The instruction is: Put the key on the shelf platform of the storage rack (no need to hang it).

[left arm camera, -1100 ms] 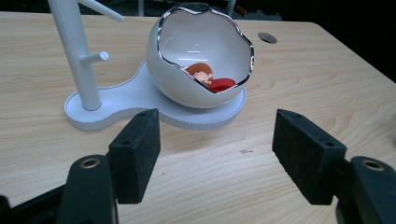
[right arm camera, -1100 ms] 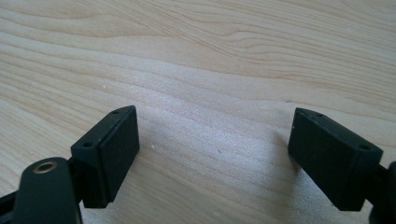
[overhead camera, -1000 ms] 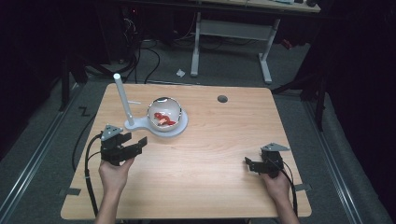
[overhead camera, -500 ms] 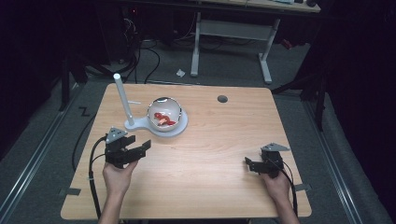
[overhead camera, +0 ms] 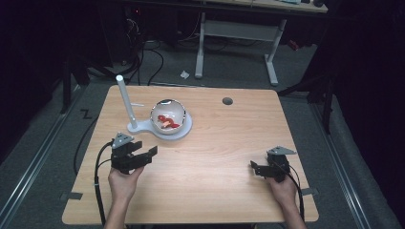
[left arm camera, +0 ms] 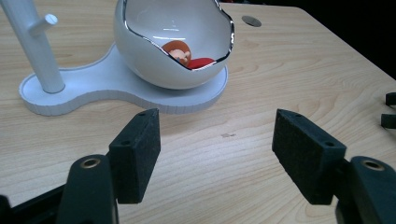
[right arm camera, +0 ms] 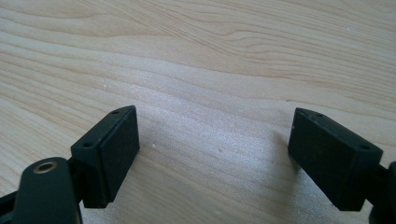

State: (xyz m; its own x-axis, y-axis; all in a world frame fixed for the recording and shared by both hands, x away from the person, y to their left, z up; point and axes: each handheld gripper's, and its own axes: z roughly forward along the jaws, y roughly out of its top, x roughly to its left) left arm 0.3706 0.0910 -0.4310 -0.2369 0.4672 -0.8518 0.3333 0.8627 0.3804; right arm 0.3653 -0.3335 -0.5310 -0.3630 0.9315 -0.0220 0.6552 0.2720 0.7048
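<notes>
Left gripper view: released left hand-held gripper (left arm camera: 217, 140) faces white bowl (left arm camera: 173, 42); bare table (left arm camera: 289, 74) between

White egg-shaped bowl (left arm camera: 163, 51) with silver rim, red-and-orange toy (left arm camera: 184, 55) inside, on white stand (left arm camera: 93, 86); light woodgrain bench (overhead camera: 210, 157); black left hand-held gripper (left arm camera: 215, 158) at 7 o'clock.

Bare table (overhead camera: 215, 162) lies between both grippers; only the white stand (overhead camera: 160, 129) blocks the far-left.
</notes>
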